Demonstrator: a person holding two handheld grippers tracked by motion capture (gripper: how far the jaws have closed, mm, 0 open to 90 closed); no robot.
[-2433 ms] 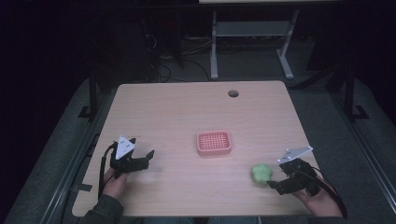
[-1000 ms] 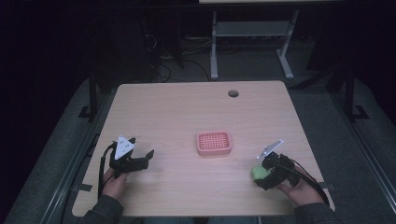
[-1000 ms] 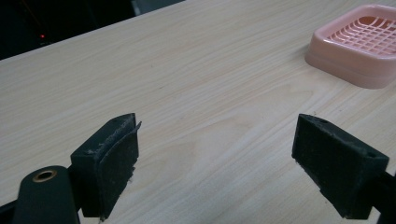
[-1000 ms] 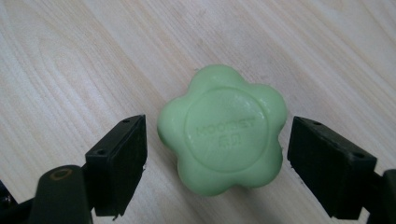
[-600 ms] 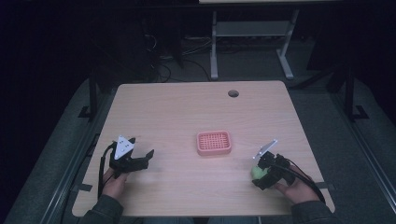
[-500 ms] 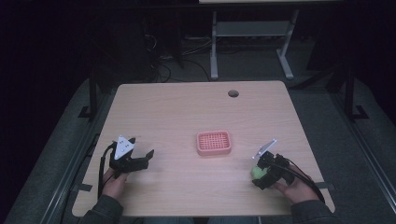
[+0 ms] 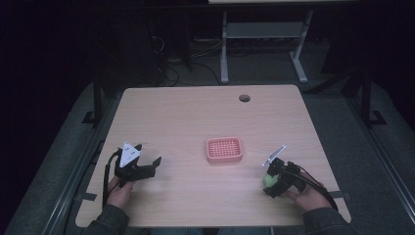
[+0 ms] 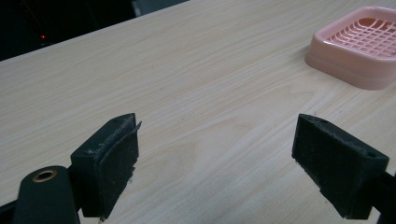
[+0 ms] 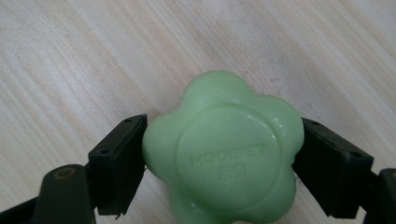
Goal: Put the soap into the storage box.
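left gripper (image 7: 147, 164): at about 8 o'clock on the table (image 7: 195, 117), held in the person's left hand (image 7: 120, 188), grey three-cornered plate on top, cable trailing back toward the near edge. Points roughly toward 3 o'clock.
left fingers (image 8: 109, 161): spread wide, nothing between them, bare wood in the gap. In the left gripper view they sit low over the table surface; touching it or not, can't tell.
soap dish (image 7: 224, 149): pink, rectangular with rounded corners, grid-pattern bottom, near table centre, slightly toward 5 o'clock. Long axis runs 9 to 3 o'clock. Also in the left gripper view at upper right (image 8: 359, 46), well apart from the left fingers. No soap in it.
soap (image 9: 224, 149): green, flower-shaped with rounded lobes, raised round disc on the top face. At about 4 o'clock on the table, just at the tip of the right gripper (image 7: 268, 180). No clear long axis, roughly as wide as it is deep.
writing on soap: embossed text in two lines on the disc, low relief, can't read it reliably.
right gripper (image 9: 219, 154): held in the person's right hand (image 7: 306, 193), pointing roughly toward 9–10 o'clock, cable looping over the hand.
right fingers (image 9: 116, 170): pinching the soap, one pad against each side, both in contact. Soap lifted or resting on the table: can't tell.
cable hole (image 7: 244, 98): round, dark, in the table at about 1 o'clock near the far edge.
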